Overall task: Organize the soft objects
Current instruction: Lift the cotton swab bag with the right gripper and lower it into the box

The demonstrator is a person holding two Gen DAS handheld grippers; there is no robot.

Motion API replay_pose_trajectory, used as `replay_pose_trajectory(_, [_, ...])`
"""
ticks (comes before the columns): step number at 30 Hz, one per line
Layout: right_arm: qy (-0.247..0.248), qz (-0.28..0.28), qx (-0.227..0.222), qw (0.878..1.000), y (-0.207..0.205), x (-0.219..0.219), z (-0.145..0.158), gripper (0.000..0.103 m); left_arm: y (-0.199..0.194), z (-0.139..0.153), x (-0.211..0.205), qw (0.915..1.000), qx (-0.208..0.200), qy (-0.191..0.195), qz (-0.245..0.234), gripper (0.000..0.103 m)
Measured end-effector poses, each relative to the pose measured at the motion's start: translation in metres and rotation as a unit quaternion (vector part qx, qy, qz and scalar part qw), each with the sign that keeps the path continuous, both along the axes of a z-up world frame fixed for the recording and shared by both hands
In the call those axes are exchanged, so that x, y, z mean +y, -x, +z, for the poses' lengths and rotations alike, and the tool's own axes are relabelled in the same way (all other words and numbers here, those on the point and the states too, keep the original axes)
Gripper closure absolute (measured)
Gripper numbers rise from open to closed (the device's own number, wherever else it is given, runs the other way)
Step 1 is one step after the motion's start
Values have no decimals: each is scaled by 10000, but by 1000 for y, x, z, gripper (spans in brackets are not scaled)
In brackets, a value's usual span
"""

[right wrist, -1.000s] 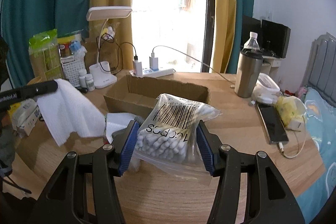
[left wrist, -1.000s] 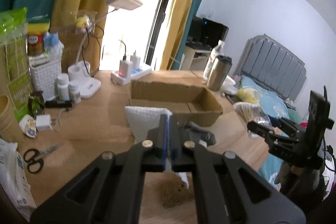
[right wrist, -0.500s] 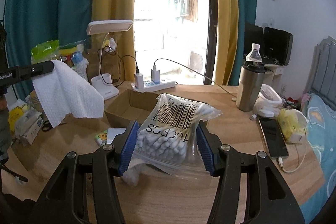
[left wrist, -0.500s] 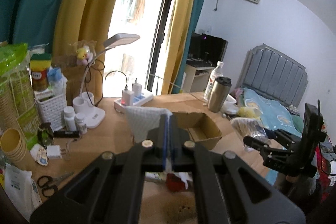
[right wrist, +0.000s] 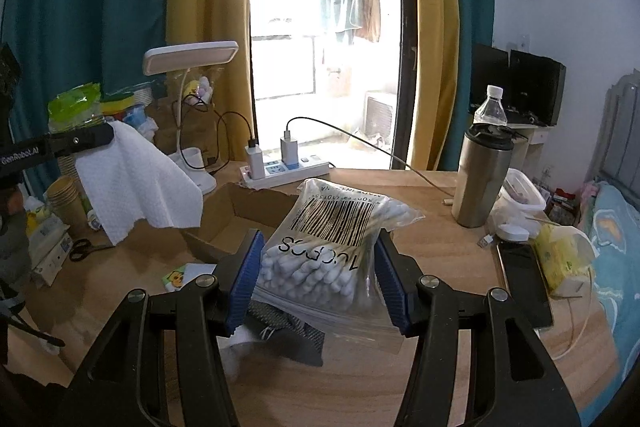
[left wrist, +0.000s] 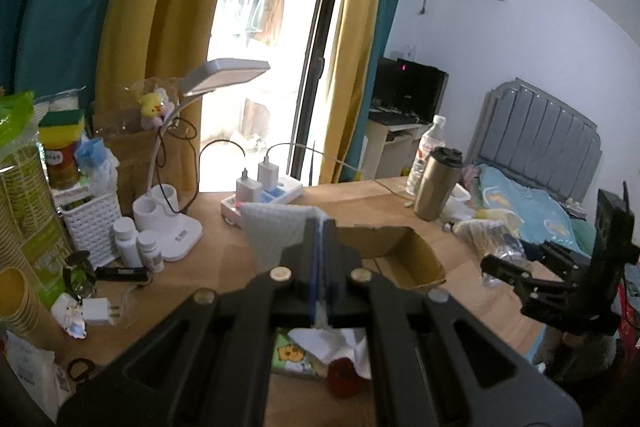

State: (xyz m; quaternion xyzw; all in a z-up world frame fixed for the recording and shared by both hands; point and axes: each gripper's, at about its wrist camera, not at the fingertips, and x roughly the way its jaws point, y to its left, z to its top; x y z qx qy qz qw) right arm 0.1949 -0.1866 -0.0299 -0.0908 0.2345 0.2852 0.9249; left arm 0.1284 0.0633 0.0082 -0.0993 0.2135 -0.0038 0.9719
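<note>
A: Left wrist view. The left gripper [left wrist: 321,239] has its jaws pressed together on the edge of a white textured cloth [left wrist: 276,231], which spreads to the left of the blue pads. Beyond it lies an open cardboard box [left wrist: 404,259] on the wooden desk [left wrist: 224,259]. Under the jaws, low in the view, sit a cartoon-printed tissue pack [left wrist: 294,357], a crumpled white cloth and a dark red object too blurred to name.

B: Right wrist view. The right gripper [right wrist: 318,275] stands partly open, its blue pads clamped on either side of a clear bag of cotton swabs [right wrist: 332,251], held above the desk [right wrist: 440,287]. This view alone shows the full cloth [right wrist: 136,187], hanging free from the left gripper [right wrist: 80,141] at the left, to the left of the box [right wrist: 236,215].

A: The left view in turn shows the right gripper [left wrist: 516,267] from the side, at the right edge; the bag [left wrist: 488,235] there is only a pale blur.

B: Only the right view shows a phone [right wrist: 524,279] lying flat, beside a yellow tissue pack [right wrist: 560,259]. Both views show the steel tumbler [right wrist: 480,183], desk lamp [right wrist: 188,57] and power strip [right wrist: 284,173].

A: Only the left view shows the white basket [left wrist: 92,223] and two pill bottles [left wrist: 136,247].
</note>
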Motion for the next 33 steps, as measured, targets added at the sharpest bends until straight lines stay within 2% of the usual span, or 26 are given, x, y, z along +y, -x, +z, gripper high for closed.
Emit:
replay_pose_trajectory(10, [-12,-64,253,9997,-39,0,-16,45,-46,-23,5,9993,364,-11,104,101])
replay_pose_trajectory(21, [57,31,482,9988,-72,12,-34,45,-86,-57,10,9965,812,158,94,101])
replay_pose_trajectory(25, [40,77,534,9985,-80,16,-38,45,-103,-74,8,9946,1022,125,91,101])
replay_pose_trajectory(33, [102,112,708,9974,-98,19,-53,45,-132,-102,6,9895,1416,293,-71,101])
